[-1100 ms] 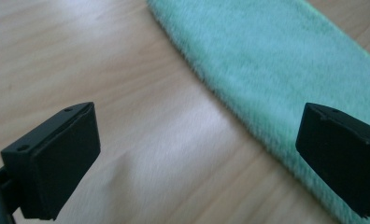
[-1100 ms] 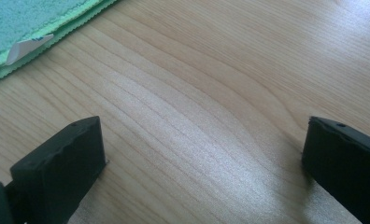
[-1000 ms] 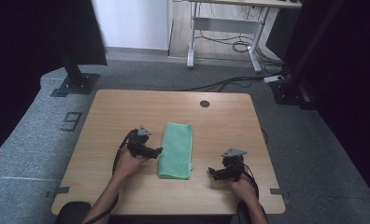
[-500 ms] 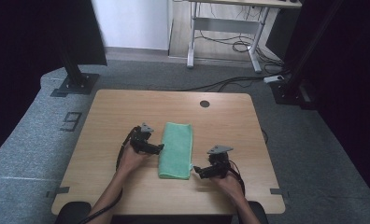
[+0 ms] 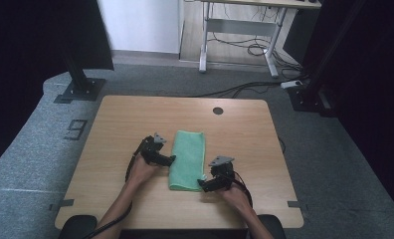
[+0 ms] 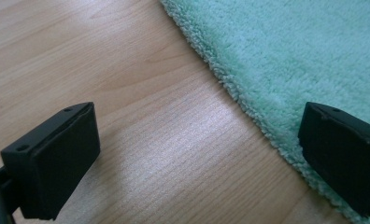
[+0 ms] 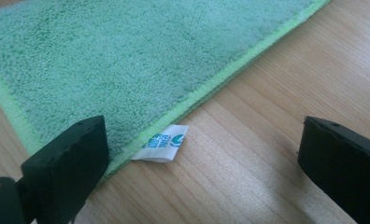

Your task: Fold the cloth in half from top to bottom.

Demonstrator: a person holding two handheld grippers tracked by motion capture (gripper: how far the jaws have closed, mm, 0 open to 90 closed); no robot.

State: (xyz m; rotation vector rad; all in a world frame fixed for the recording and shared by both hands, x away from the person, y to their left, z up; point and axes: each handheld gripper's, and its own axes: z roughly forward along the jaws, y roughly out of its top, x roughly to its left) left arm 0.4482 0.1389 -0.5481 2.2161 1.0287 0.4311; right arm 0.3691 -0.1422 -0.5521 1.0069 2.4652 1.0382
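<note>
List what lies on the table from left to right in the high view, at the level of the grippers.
Bare table → left gripper → green towel → right gripper → bare table again.

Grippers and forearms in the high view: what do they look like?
Both are black. The left tool and right tool each carry a grey three-cornered plate on top and trail a black cable. Their jaws are blocky, flat-faced black pads. The forearms are bare, with no sleeves visible.
</note>
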